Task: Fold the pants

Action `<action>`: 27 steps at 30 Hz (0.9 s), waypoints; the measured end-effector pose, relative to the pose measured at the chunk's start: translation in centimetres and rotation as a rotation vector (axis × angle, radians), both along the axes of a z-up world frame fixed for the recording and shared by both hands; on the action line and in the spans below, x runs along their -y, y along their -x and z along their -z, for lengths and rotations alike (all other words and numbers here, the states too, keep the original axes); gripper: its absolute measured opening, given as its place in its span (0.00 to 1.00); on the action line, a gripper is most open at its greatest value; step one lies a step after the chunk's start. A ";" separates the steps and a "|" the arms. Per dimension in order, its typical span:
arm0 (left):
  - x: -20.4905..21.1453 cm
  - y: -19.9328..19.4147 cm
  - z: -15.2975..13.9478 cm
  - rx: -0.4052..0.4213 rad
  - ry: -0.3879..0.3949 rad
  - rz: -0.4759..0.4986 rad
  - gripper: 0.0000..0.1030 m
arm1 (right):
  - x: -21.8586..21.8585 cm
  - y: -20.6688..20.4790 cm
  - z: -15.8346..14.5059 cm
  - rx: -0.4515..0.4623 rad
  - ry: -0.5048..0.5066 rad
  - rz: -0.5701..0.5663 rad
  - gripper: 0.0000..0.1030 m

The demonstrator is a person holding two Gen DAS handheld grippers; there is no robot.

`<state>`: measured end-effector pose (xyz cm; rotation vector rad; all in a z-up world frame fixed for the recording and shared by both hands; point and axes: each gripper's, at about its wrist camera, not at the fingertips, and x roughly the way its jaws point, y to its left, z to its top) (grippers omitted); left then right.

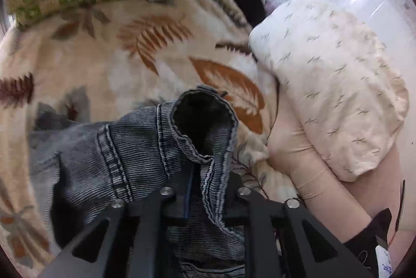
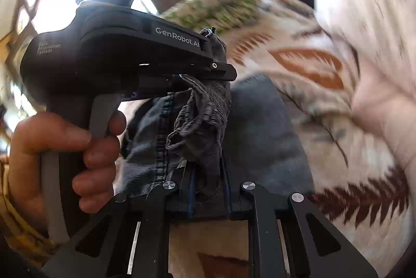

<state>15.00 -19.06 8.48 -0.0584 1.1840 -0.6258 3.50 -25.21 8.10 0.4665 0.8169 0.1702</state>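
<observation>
Above the leaf-print blanket (image 1: pixel 104 64) I have both hand-held grippers clamped on the grey pants: left hand-held gripper (image 1: pixel 205 181) pinching a hem, right hand-held gripper (image 2: pixel 208 189) bunched cloth

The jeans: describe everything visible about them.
The jeans are grey-black washed denim with a ribbed look, pale stitched seams and a hemmed leg opening gaping dark inside. They are bunched and lifted, not flat. The left tool is shut on the cloth just below that hem; the right tool is shut on another crumpled fold. Part of them drapes over the leaf-patterned blanket.
</observation>
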 end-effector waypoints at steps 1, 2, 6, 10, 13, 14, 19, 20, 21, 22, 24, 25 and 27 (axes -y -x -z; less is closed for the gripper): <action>0.4 -0.1 0.4 -0.005 -0.001 0.003 0.25 | 0.4 -0.1 0.6 -0.022 -0.013 0.019 0.16; 0.7 -0.1 0.8 -0.011 0.006 0.010 0.31 | 0.8 0.0 1.2 -0.038 -0.020 0.033 0.18; 1.5 -0.2 0.8 -0.038 0.045 0.038 0.44 | 2.3 0.1 3.2 -0.112 -0.068 0.104 0.27; 0.1 -0.3 -1.8 -0.016 0.101 0.054 0.47 | 2.6 0.3 3.2 -0.116 -0.075 0.115 0.31; -2.8 0.1 -3.8 0.039 0.104 0.031 0.54 | 3.1 0.9 2.5 -0.114 -0.037 0.159 0.46; -3.9 0.5 -4.1 0.051 0.098 0.023 0.54 | 3.3 1.1 2.3 -0.113 -0.037 0.174 0.49; -9.7 2.6 -3.5 0.116 0.007 -0.033 0.54 | 4.5 2.4 -0.9 -0.004 0.044 0.262 0.62; -10.5 3.2 -3.3 0.123 0.002 -0.040 0.54 | 4.5 2.3 -1.3 0.019 0.048 0.247 0.62; -11.4 3.7 -3.1 0.130 0.000 -0.048 0.54 | 4.3 2.2 -1.6 0.038 0.049 0.222 0.62; -12.0 4.4 -2.9 0.140 -0.012 -0.058 0.54 | 4.0 2.0 -1.7 0.048 0.050 0.191 0.62; -12.5 5.6 -2.4 0.164 -0.039 -0.055 0.52 | 3.0 1.2 -1.5 0.049 0.054 0.138 0.55; -12.6 6.2 -2.2 0.180 -0.051 -0.047 0.52 | 2.5 0.8 -1.1 0.041 0.068 0.104 0.54; -12.7 7.1 -1.8 0.194 -0.056 -0.032 0.52 | 1.3 0.3 -0.4 0.018 0.108 0.045 0.48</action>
